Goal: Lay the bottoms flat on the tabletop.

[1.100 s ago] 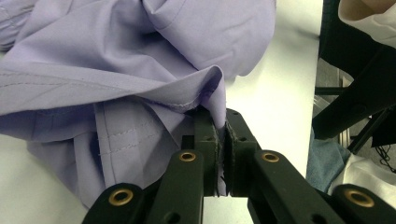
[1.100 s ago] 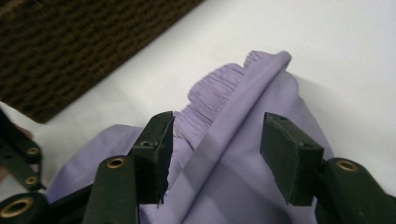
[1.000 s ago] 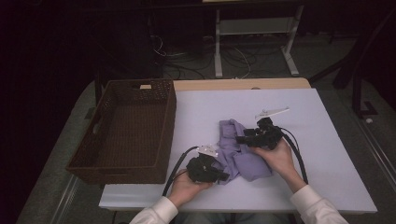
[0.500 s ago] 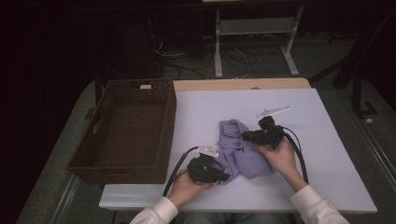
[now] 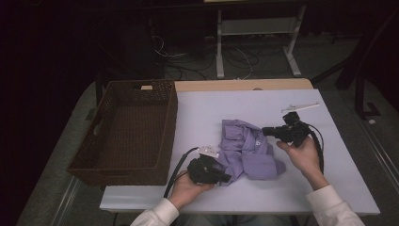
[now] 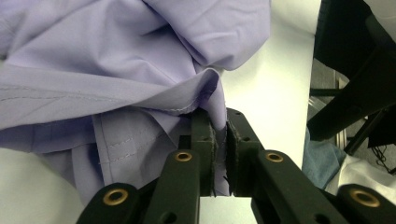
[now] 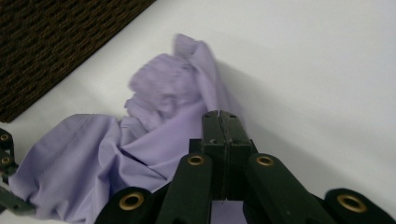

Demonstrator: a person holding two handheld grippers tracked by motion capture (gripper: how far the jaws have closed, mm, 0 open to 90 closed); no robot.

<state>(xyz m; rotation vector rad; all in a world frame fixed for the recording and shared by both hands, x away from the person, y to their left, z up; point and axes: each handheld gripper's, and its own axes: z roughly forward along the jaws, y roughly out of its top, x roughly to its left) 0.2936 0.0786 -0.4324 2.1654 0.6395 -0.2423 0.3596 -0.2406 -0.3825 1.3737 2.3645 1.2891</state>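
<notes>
High view: white table [image 5: 197, 113] carries everything. Biggest item, brown wicker basket [image 5: 127, 129], sits along the table's left edge, long side running front to back. Next, crumpled lilac shirt [image 5: 247, 150] lies approx. mid-table, nearer the front edge, just right of the basket but apart from it. Small white stick-like item [image 5: 301, 107], prob. plastic (too small to tell), lies near the back-right corner.

Left gripper [image 5: 221, 177] is at the shirt's front-left corner, close to the table's front edge; in the left gripper view its jaws are nearly closed w/ a fold of shirt hem [image 6: 212, 100] pinched between the pads. Right gripper [image 5: 266, 131] is at the shirt's right side; right gripper view shows its jaws pressed fully together above the cloth, nothing visibly caught between them.
</notes>
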